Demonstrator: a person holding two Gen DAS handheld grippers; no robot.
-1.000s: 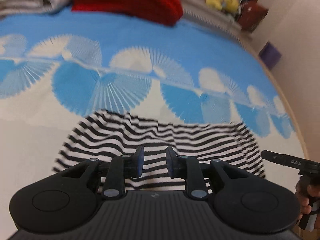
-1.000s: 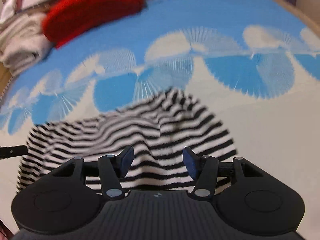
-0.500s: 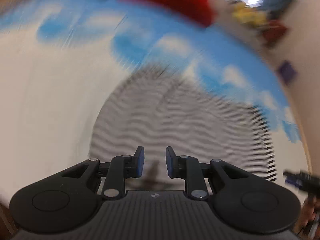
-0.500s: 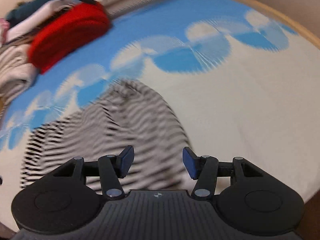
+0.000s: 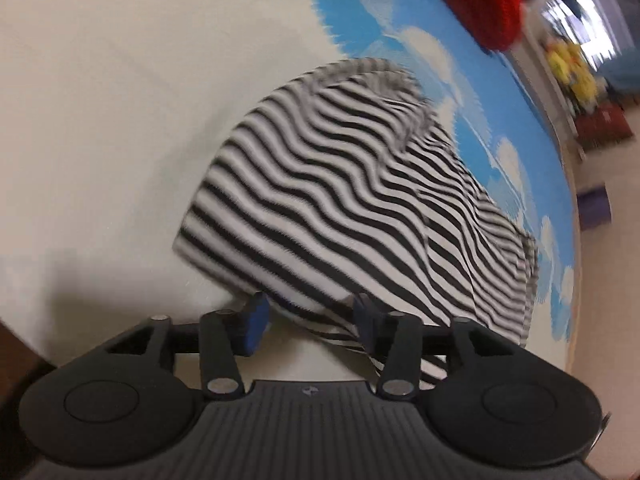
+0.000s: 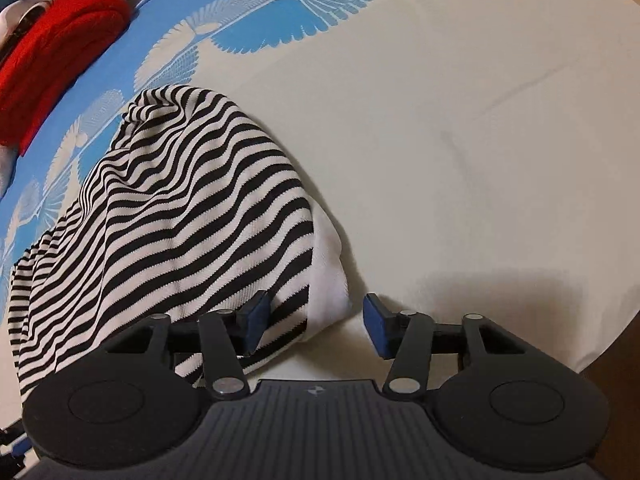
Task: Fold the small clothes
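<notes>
Striped garment (image 5: 360, 200), black-and-white knit, lies bunched and loosely doubled over near the front edge of the bed, on the cream part of the bedspread (image 6: 460, 140), its far end reaching the blue fan-pattern band. A white inner layer shows at its near right corner in the right view. Not flat, edges not aligned: folding looks begun but not finished; it seems at least one more fold and a smoothing remain.

Left tongs (image 5: 310, 318): jaws apart and opening, hem of the garment lying between them, pads not pressing it. Right tongs (image 6: 316, 320): jaws apart but closing, the white corner between them, not yet pinched.

Red folded knit (image 6: 52, 52) sits at the far side of the bed with other piled clothes, well apart, possibly items already done.
</notes>
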